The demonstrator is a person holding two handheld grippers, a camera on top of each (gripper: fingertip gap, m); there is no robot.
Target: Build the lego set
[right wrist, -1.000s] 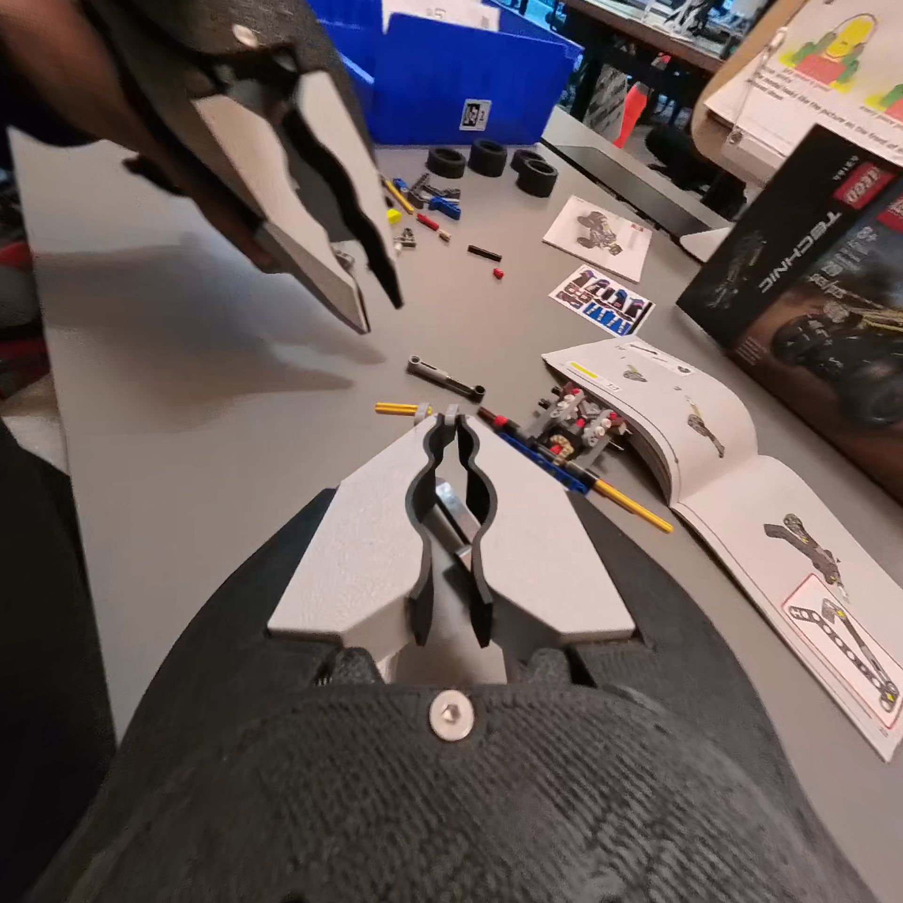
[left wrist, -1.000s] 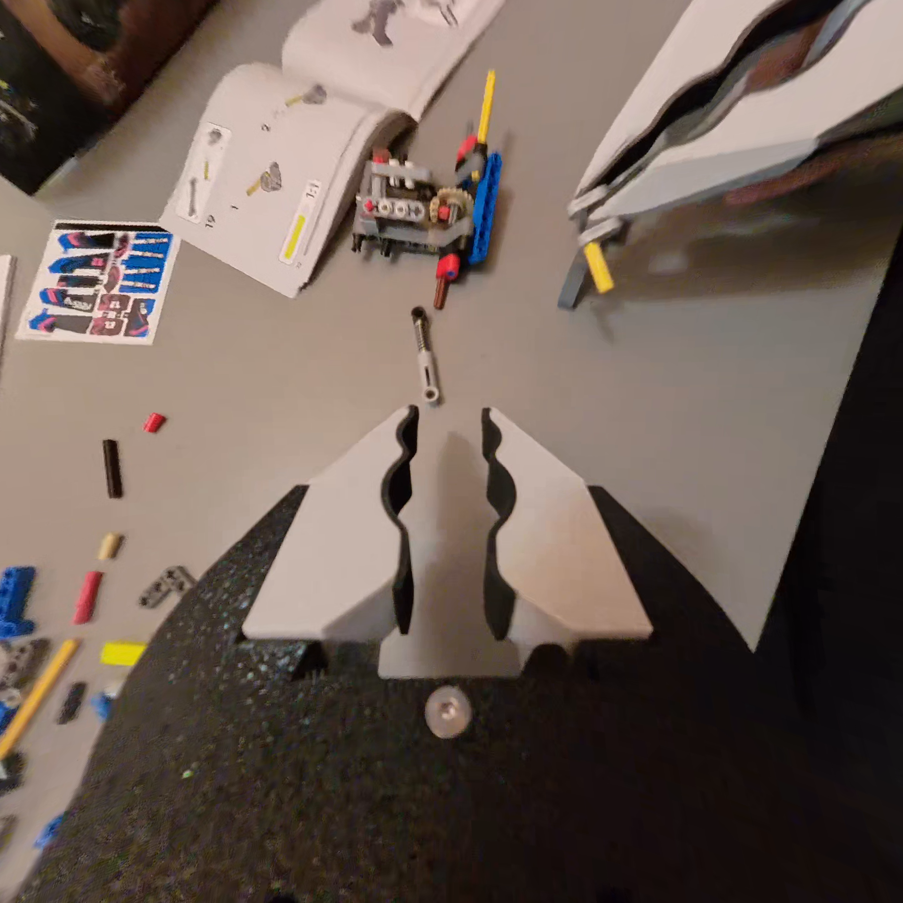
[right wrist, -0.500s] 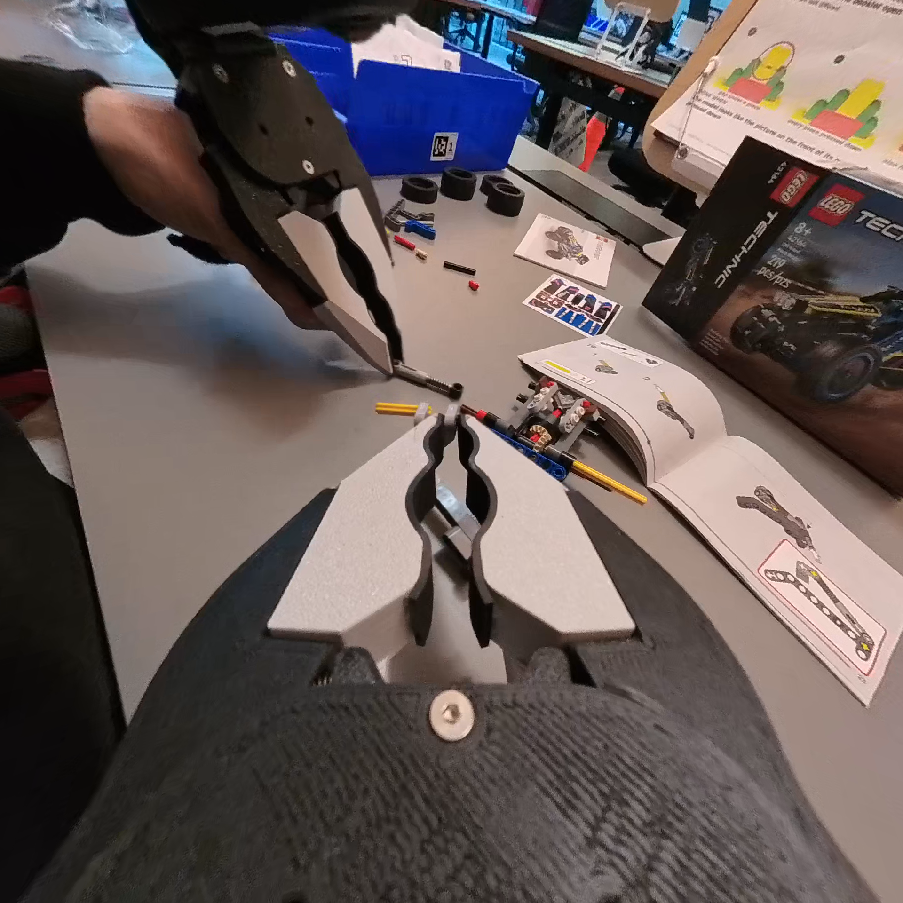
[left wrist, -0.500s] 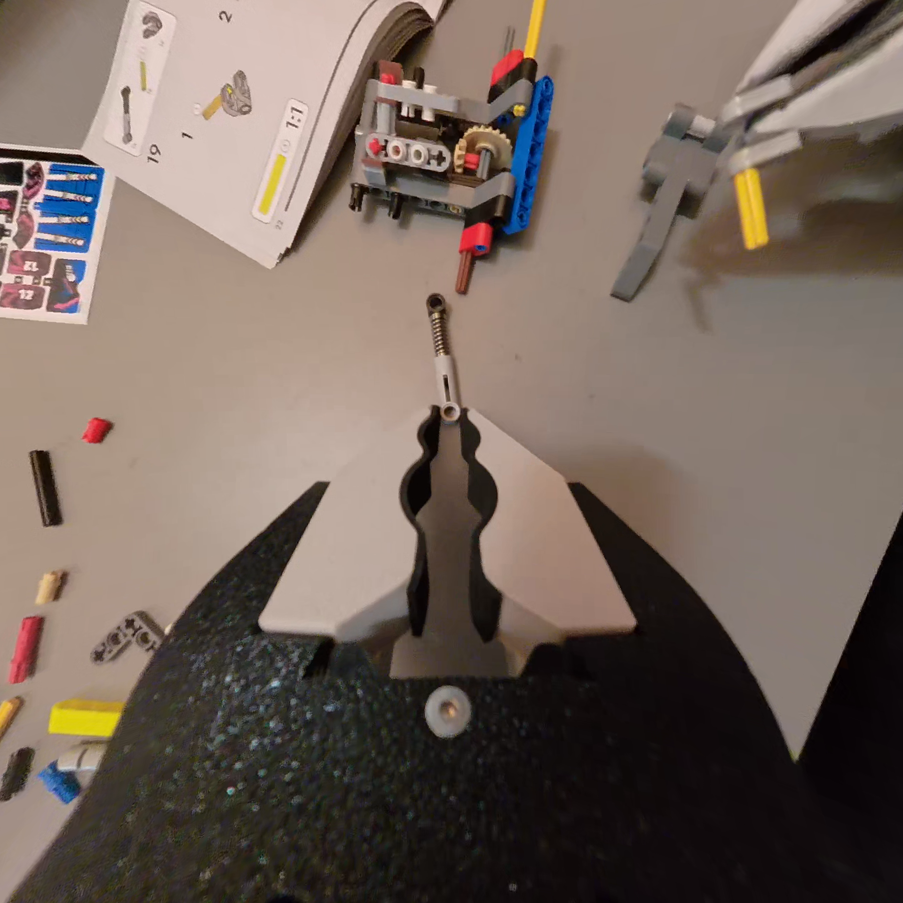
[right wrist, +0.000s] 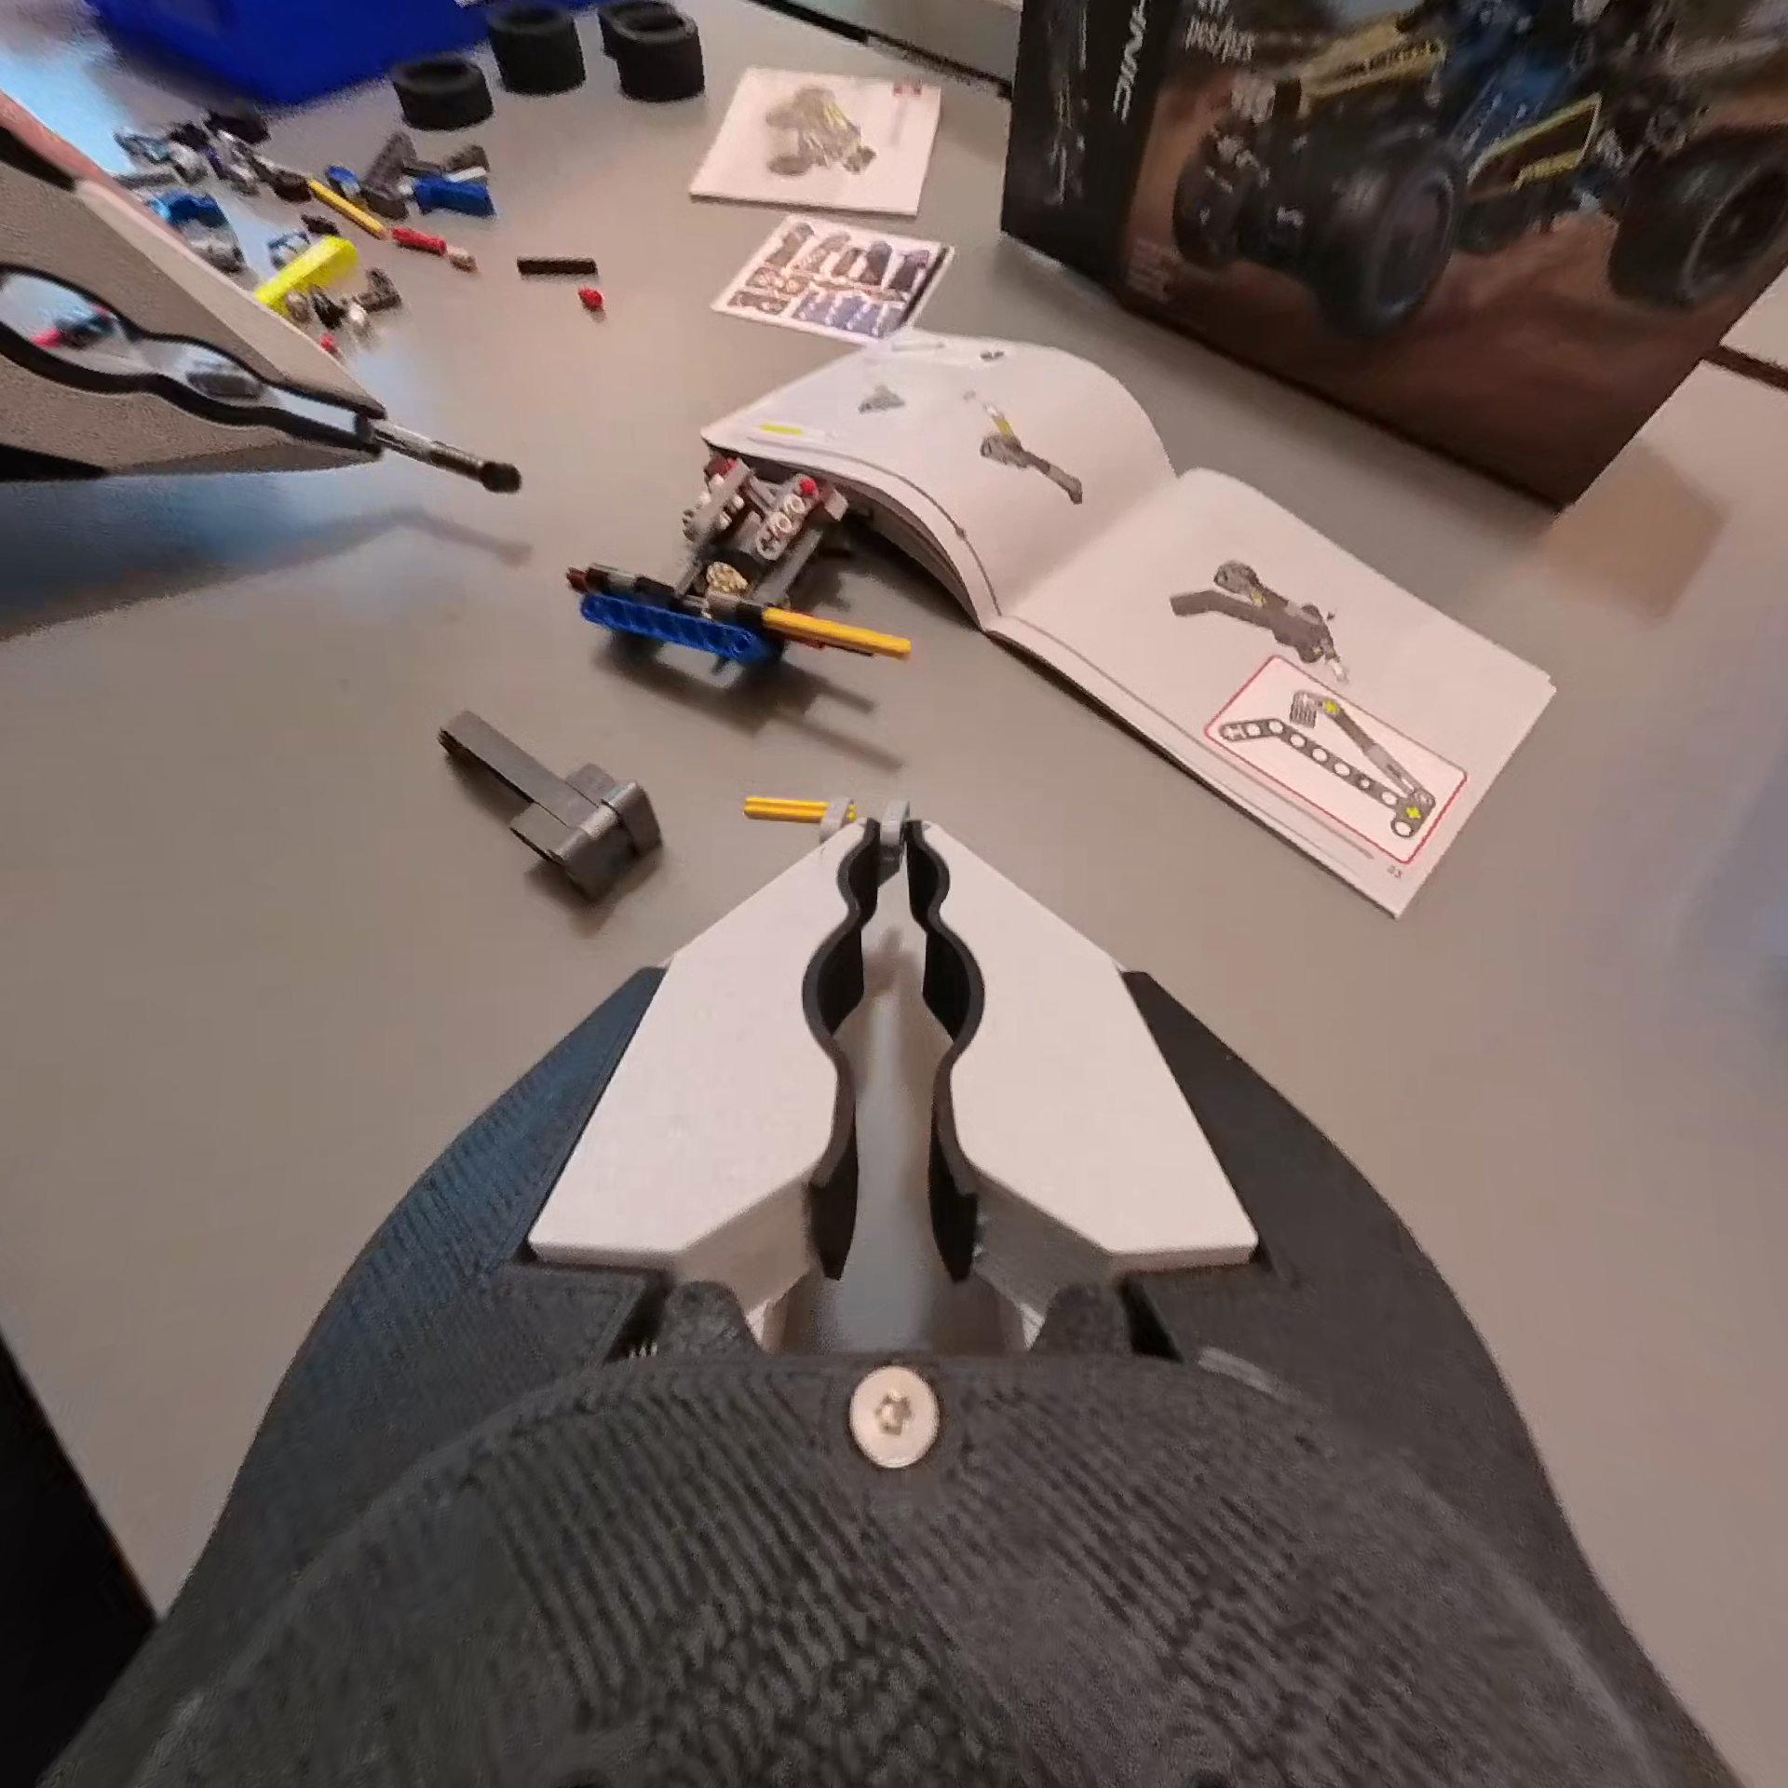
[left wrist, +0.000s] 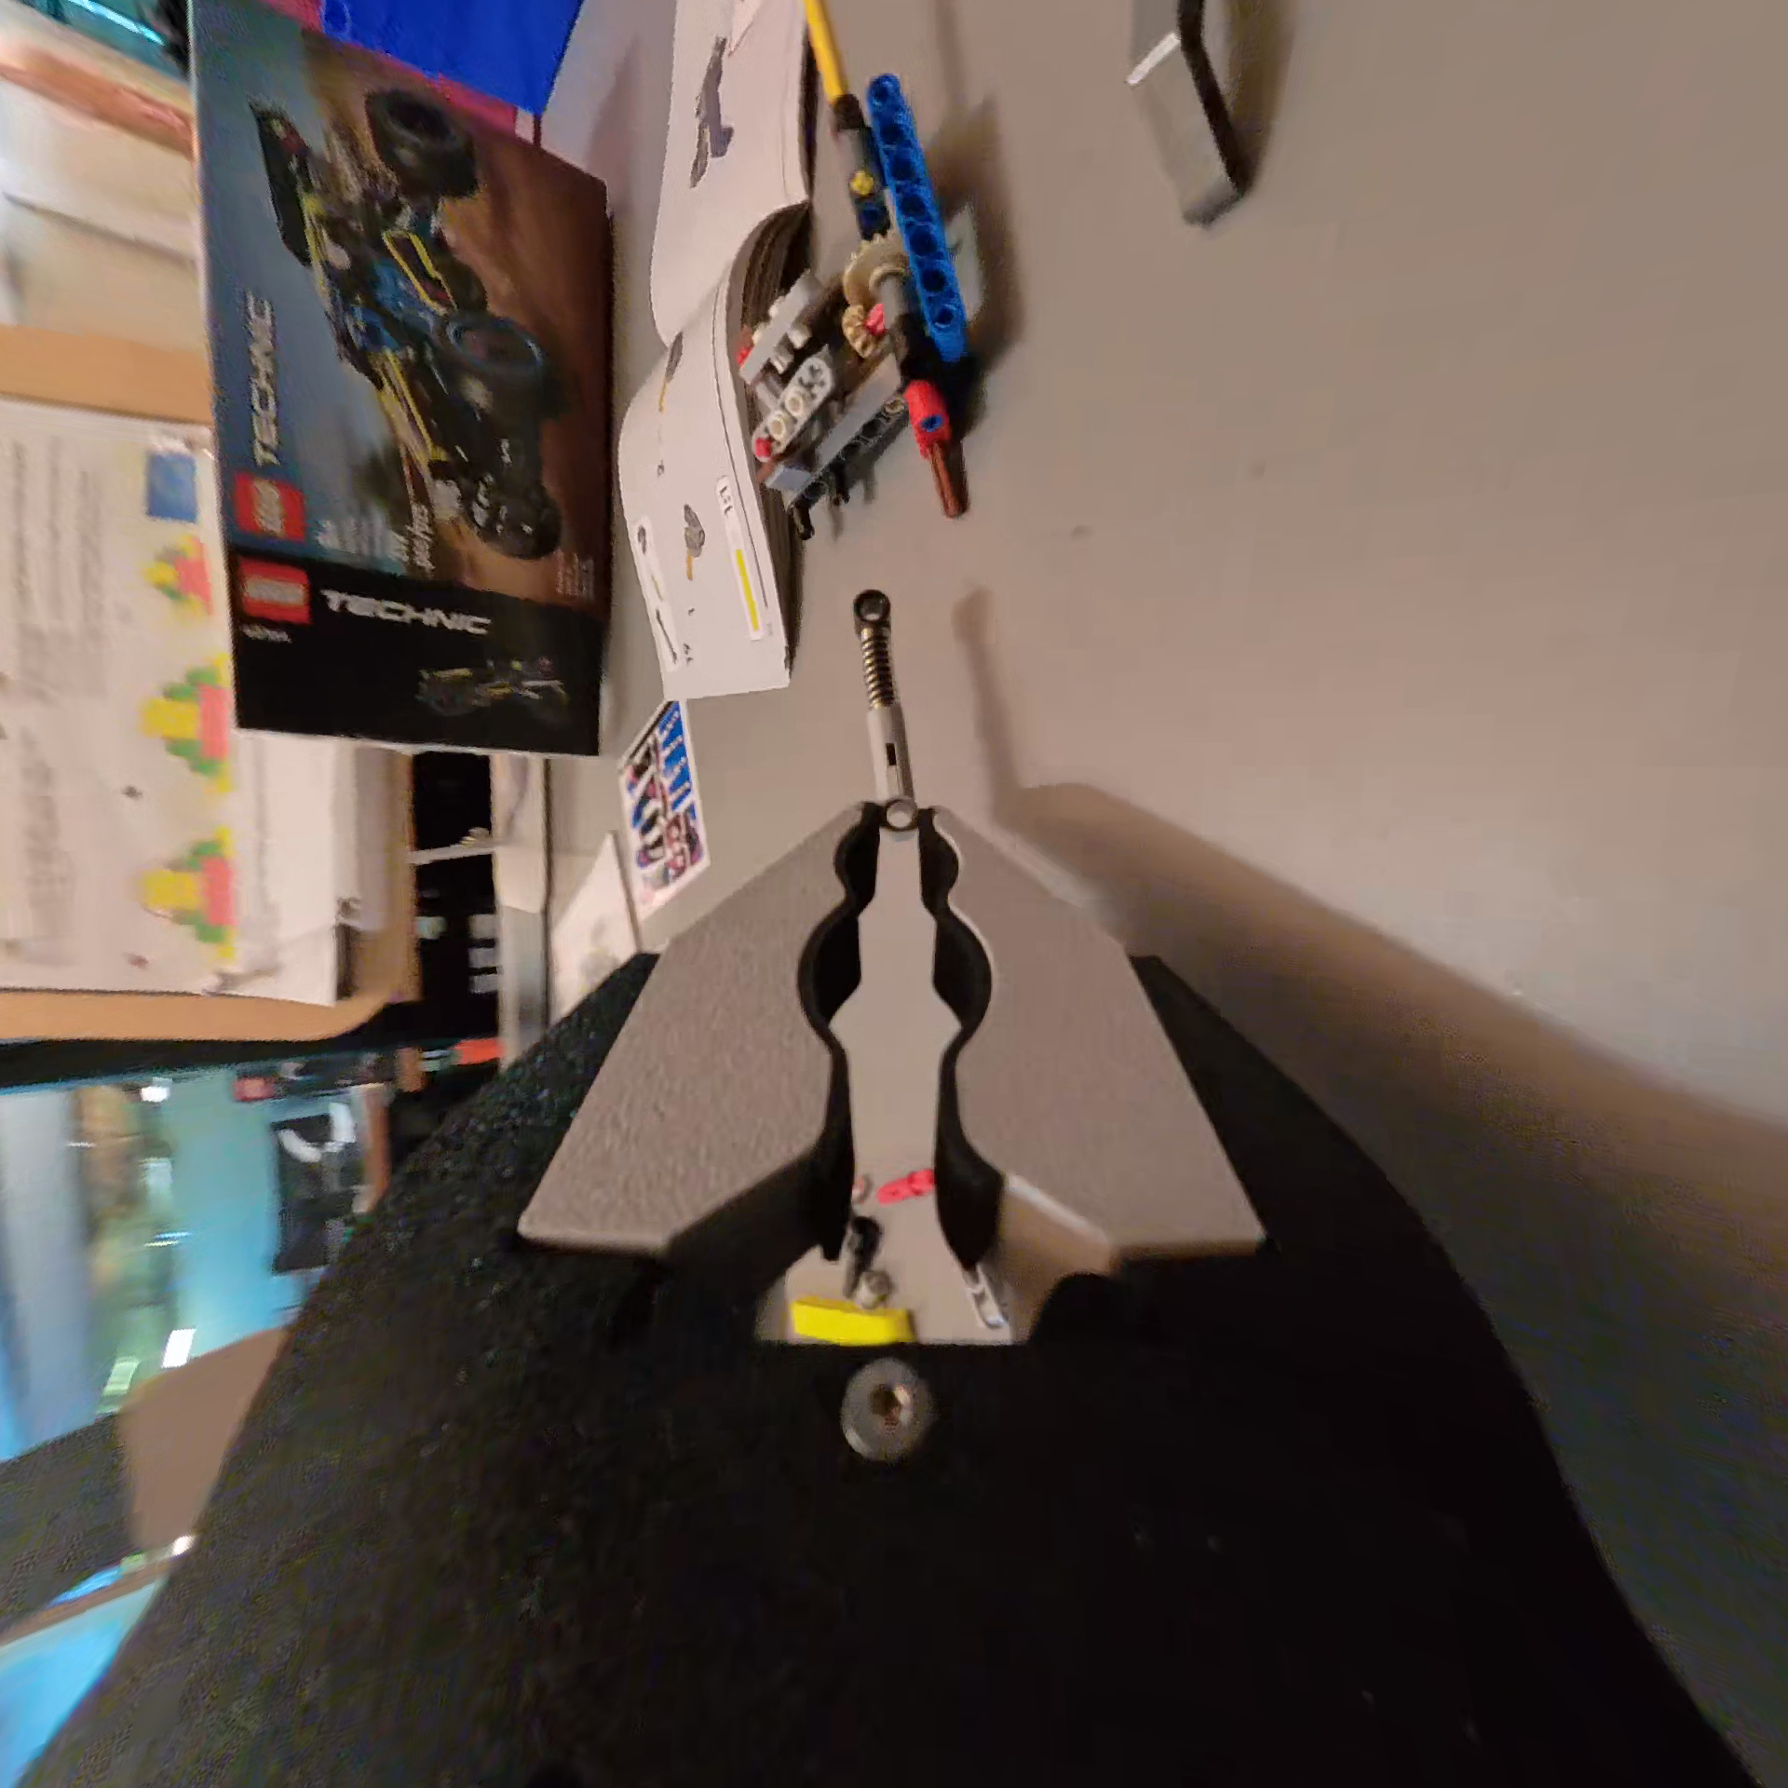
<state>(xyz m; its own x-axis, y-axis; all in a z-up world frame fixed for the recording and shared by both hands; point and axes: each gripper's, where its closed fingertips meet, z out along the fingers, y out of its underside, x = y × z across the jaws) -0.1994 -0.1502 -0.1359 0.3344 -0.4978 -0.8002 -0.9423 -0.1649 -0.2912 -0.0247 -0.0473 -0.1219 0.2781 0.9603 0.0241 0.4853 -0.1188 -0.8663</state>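
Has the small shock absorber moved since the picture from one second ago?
Yes. It lay flat on the table before the half-built model; now the left gripper holds the shock absorber by one end, lifted above its own shadow.

Grey tabletop (right wrist: 290, 1016). Fingers (right wrist: 1064, 1064) light grey with black inner edges, on a black textured body. Shock absorber (left wrist: 882, 677) light grey, metal spring, black eye. Chassis (right wrist: 716, 590) grey with blue beam, yellow axle, red bits. Loose dark grey piece (right wrist: 561, 803). Booklet (right wrist: 1113, 542) white pages, red-framed diagram. Box (right wrist: 1403, 193) dark, with yellow and blue car print.
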